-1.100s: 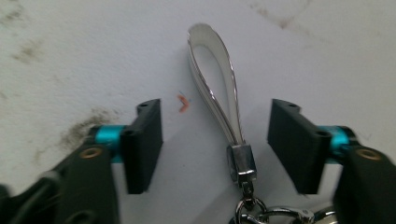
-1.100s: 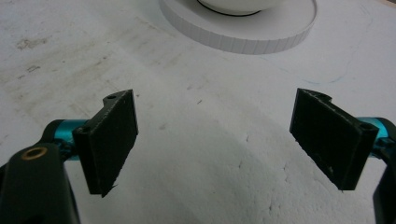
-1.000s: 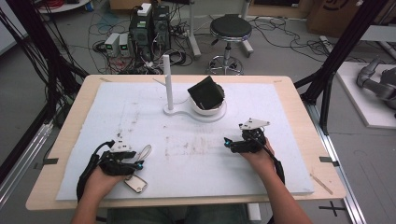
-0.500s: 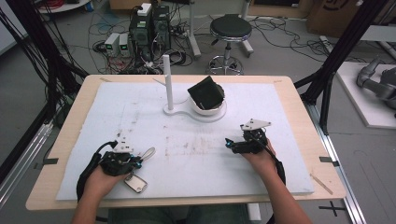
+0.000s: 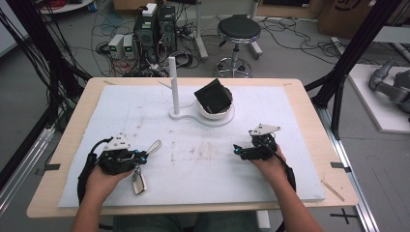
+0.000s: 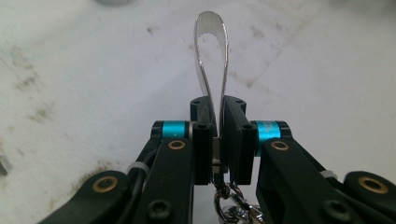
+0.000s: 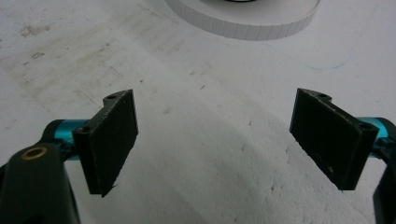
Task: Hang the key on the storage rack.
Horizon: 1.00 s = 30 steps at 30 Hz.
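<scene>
Currently the left hand-held gripper (image 6: pixel 217 140) pinches a keychain strap loop (image 6: pixel 211 56); the right hand-held gripper (image 7: pixel 215 140) gapes empty. That thin strap could slip free if tugged.

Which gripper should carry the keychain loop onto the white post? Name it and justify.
Left. The left gripper is already shut on the keychain loop; the right gripper is open and holds nothing, though both lie similarly far from the white post.

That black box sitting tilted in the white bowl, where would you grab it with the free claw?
The black box leans in the white bowl, one corner up. I would probably lower the open right claw from above and pinch its raised upper edge across two flat faces.
</scene>
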{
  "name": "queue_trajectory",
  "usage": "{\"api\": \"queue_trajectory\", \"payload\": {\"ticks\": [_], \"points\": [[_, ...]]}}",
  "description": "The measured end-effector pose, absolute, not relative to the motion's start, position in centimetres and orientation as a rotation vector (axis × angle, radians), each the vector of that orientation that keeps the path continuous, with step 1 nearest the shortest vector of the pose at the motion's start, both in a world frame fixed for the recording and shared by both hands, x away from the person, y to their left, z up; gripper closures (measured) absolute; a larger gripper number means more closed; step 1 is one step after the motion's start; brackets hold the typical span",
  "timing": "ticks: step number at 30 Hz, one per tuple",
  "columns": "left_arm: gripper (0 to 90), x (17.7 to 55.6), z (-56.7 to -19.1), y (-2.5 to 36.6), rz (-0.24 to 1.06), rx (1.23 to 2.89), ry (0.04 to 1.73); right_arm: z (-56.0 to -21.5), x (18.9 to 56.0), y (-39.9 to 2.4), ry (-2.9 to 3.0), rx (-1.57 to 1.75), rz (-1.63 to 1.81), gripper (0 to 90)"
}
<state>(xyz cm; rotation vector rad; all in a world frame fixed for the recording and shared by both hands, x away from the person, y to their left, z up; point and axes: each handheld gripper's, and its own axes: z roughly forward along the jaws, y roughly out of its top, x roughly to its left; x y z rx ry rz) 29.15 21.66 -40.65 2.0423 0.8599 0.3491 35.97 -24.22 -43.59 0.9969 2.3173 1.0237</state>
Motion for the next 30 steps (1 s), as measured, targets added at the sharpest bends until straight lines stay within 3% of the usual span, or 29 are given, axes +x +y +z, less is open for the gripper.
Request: {"api": "queue_trajectory", "payload": {"ticks": [15,30], "points": [[81.8,30.6,-36.3,20.5,0.478,1.886,0.826,-43.6,35.7,-24.0,2.33,0.999,0.988,15.2],[81.7,33.8,-31.9,17.6,0.565,1.83,0.791,-43.6,35.7,-24.1,2.339,1.004,0.987,15.2]]}}
